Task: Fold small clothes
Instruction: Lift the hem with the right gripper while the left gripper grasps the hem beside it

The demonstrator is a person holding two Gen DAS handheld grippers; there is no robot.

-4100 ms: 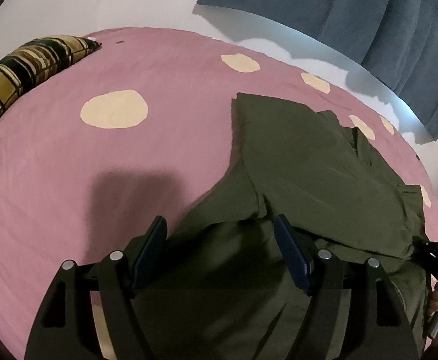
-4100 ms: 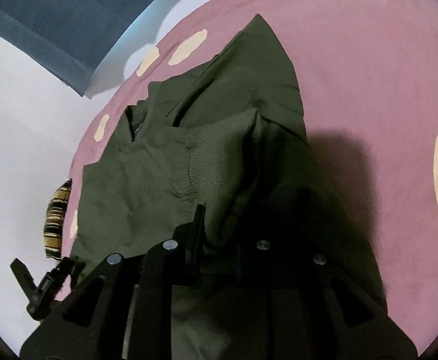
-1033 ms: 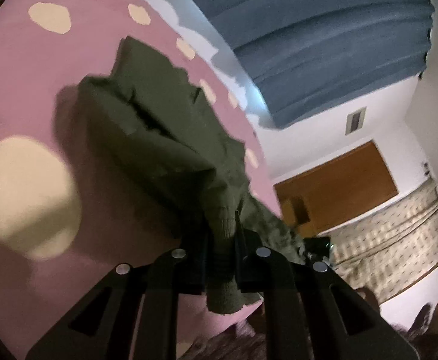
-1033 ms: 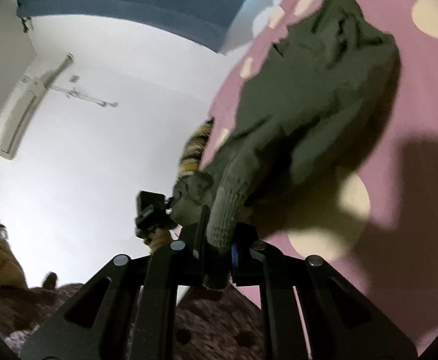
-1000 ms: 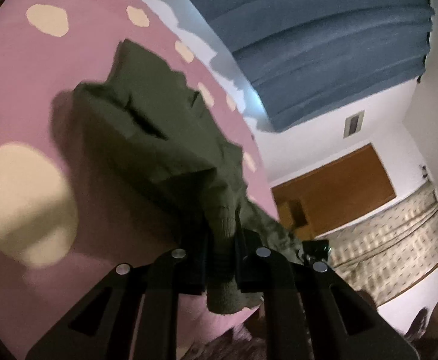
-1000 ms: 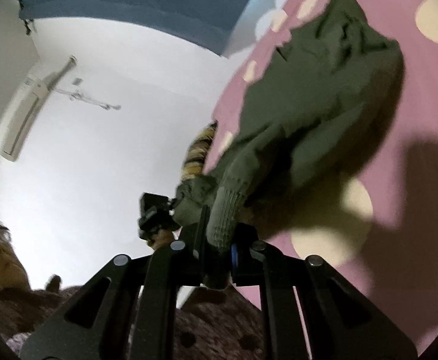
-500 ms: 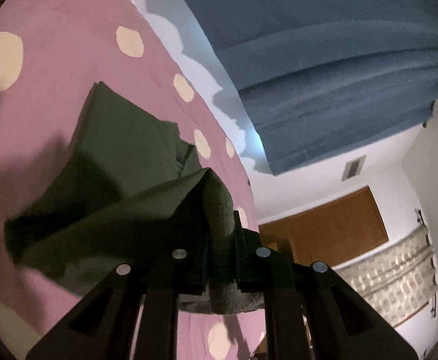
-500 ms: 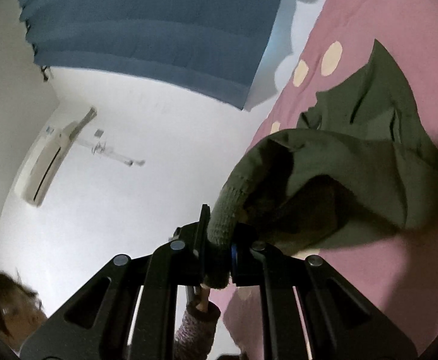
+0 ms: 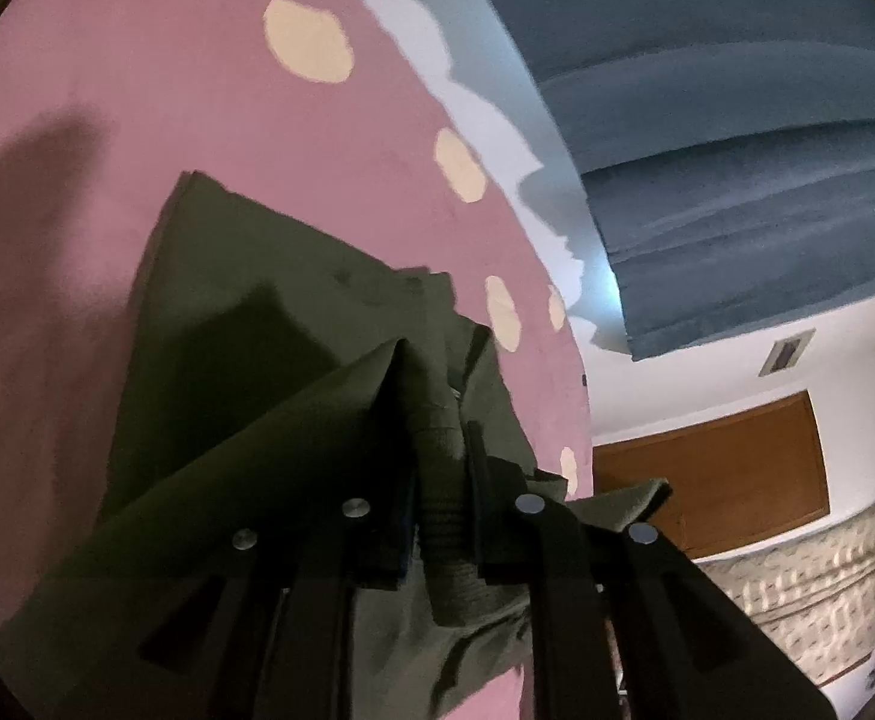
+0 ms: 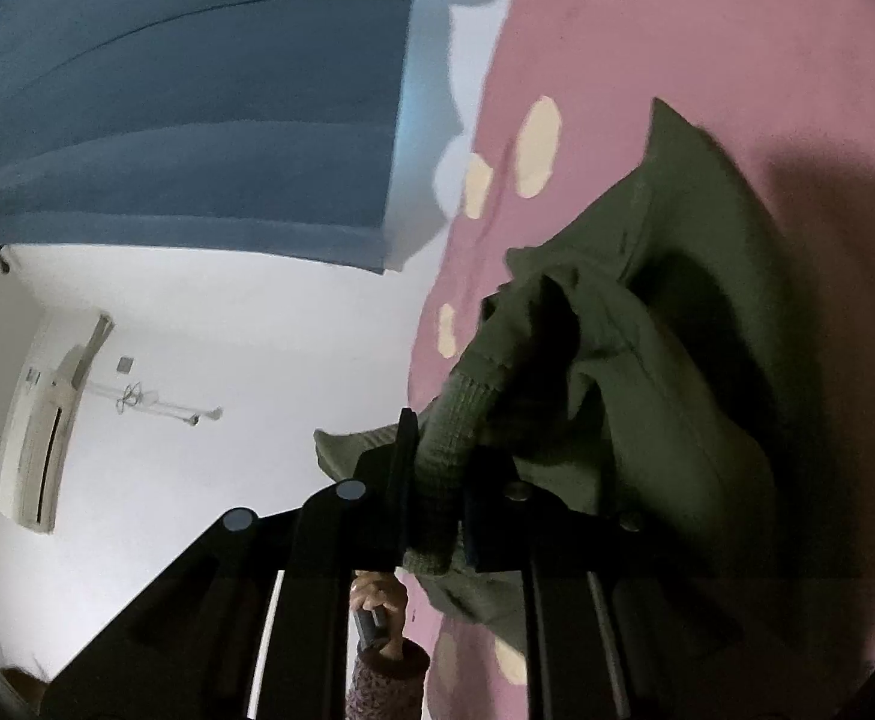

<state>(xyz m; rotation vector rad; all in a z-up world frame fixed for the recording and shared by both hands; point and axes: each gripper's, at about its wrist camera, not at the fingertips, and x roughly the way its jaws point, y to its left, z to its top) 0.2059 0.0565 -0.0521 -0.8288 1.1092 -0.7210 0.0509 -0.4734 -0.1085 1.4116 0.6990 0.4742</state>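
An olive-green jacket (image 9: 269, 312) lies on a pink bedspread with cream dots (image 9: 137, 90). My left gripper (image 9: 437, 456) is shut on the jacket's ribbed hem (image 9: 443, 516) and holds it lifted over the rest of the garment, which drapes down from the jaws. My right gripper (image 10: 437, 450) is shut on the other ribbed hem corner (image 10: 443, 438), also lifted above the jacket (image 10: 677, 312). The far part of the jacket rests flat on the bed (image 10: 707, 30). The person's other hand (image 10: 380, 600) shows below the right gripper.
A blue curtain (image 9: 707, 90) hangs on the white wall behind the bed. A wooden door (image 9: 713, 480) and a patterned curtain (image 9: 809, 594) stand at the right. An air conditioner (image 10: 47, 420) is on the wall in the right wrist view.
Both grippers have carried the held hem forward over the jacket, towards its far end. The lifted part now folds over the flat part.
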